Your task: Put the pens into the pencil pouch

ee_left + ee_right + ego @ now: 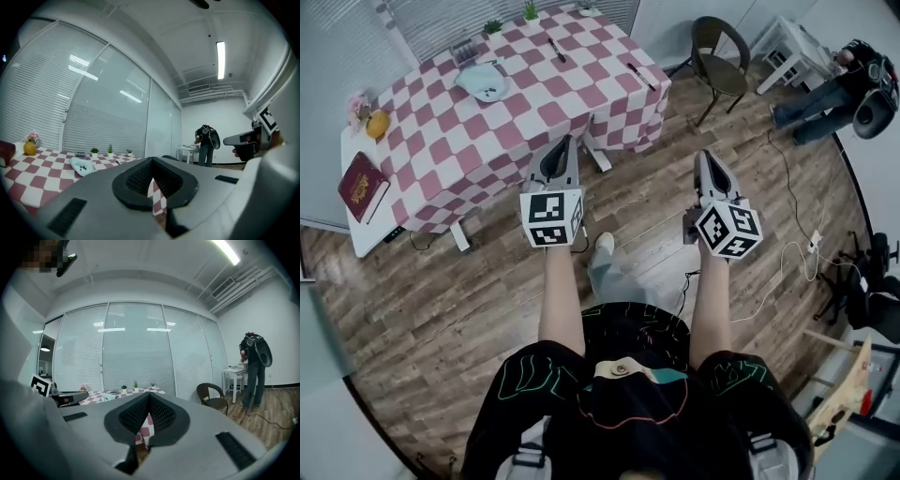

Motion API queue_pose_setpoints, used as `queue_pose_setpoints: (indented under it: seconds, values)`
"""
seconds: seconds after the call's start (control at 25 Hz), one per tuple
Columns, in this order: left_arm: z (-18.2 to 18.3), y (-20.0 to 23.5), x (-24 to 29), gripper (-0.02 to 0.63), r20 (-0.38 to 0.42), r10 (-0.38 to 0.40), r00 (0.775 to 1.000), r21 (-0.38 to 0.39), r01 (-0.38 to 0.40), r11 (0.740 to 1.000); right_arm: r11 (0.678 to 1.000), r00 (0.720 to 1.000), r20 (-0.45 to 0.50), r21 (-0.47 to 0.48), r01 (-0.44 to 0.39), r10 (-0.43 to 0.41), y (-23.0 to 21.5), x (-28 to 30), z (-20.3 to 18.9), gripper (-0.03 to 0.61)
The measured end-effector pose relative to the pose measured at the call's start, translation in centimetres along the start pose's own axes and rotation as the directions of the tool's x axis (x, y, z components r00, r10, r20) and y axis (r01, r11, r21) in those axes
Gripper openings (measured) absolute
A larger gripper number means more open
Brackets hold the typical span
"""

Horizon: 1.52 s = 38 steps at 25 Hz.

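A table with a red-and-white checked cloth (525, 103) stands ahead of me. On it lie a pale blue pencil pouch (483, 82) at the left and two dark pens, one at the far middle (556, 50) and one near the right edge (641, 76). My left gripper (559, 142) and right gripper (705, 159) hang side by side over the wooden floor, short of the table. Both are shut with nothing between the jaws. The pouch (81, 165) also shows in the left gripper view.
A dark red book (362, 185) lies on a white side shelf at the left, with a yellow fruit (377, 123) near it. Small potted plants (530, 11) line the table's far edge. A brown chair (719, 53) stands right of the table. A person (834, 94) stands at the far right by a white table.
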<state>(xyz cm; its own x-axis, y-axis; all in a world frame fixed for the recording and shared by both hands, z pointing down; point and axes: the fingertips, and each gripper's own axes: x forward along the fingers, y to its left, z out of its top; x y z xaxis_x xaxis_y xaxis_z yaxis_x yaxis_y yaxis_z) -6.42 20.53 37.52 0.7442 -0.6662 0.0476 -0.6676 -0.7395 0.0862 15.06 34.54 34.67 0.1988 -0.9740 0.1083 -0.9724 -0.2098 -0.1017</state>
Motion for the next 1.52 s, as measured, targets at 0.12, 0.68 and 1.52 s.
queue_pose_setpoints:
  seconds: [0.12, 0.68, 1.52]
  values:
    - [-2.2, 1.2, 2.0, -0.006, -0.034, 0.019, 0.999, -0.024, -0.02, 1.0, 1.0, 0.999, -0.041, -0.007, -0.013, 0.013, -0.3, 2.2, -2.3, -0.002]
    - [-5.9, 4.9, 11.3, -0.006, -0.099, 0.075, 0.992, -0.077, -0.083, 0.994, 0.996, 0.983, -0.161, -0.001, -0.085, 0.084, -1.6, 15.0, -6.0, -0.002]
    - [-2.8, 17.9, 20.0, -0.006, -0.158, 0.145, 0.977, 0.022, -0.143, 0.989, 0.952, 0.974, -0.071, 0.235, -0.194, 0.216, 3.7, 33.8, -3.0, -0.002]
